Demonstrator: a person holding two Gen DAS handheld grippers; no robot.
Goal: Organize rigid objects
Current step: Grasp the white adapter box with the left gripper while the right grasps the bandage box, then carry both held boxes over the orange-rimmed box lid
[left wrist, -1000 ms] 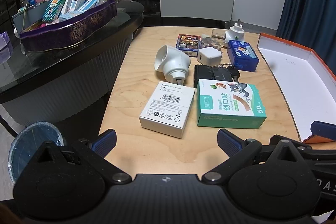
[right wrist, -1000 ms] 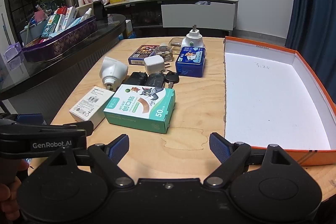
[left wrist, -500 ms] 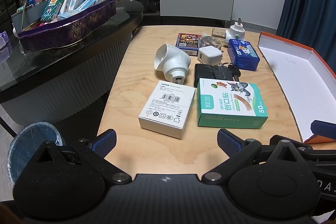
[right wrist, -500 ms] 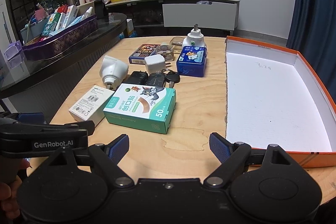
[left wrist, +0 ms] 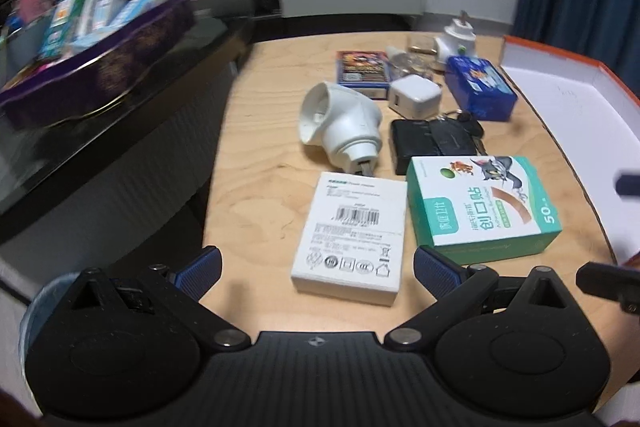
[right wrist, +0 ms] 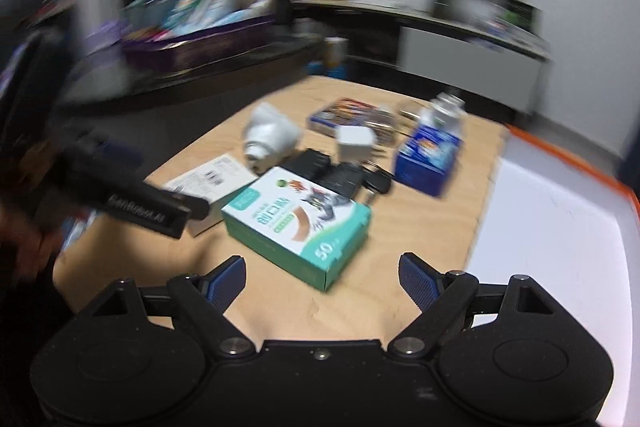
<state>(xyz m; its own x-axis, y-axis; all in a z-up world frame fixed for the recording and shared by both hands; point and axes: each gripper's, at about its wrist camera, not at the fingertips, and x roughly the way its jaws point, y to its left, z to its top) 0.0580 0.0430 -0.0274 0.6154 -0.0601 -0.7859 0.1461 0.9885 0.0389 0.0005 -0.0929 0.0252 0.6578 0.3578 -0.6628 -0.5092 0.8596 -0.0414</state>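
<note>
Left wrist view: the left gripper [left wrist: 317, 265] is spread wide with nothing in it, at the bottom of the frame. The white box [left wrist: 351, 237] lies between its tips, a bit further in. The green box [left wrist: 480, 206] is just right of it, and the orange-rimmed tray [left wrist: 568, 59] runs up the right edge.

Right wrist view, pretty blurry: the right gripper [right wrist: 322, 277] is wide open too and empty, with the green box [right wrist: 296, 227] dead centre just above it. The tray [right wrist: 580, 163] is on the right.
</note>
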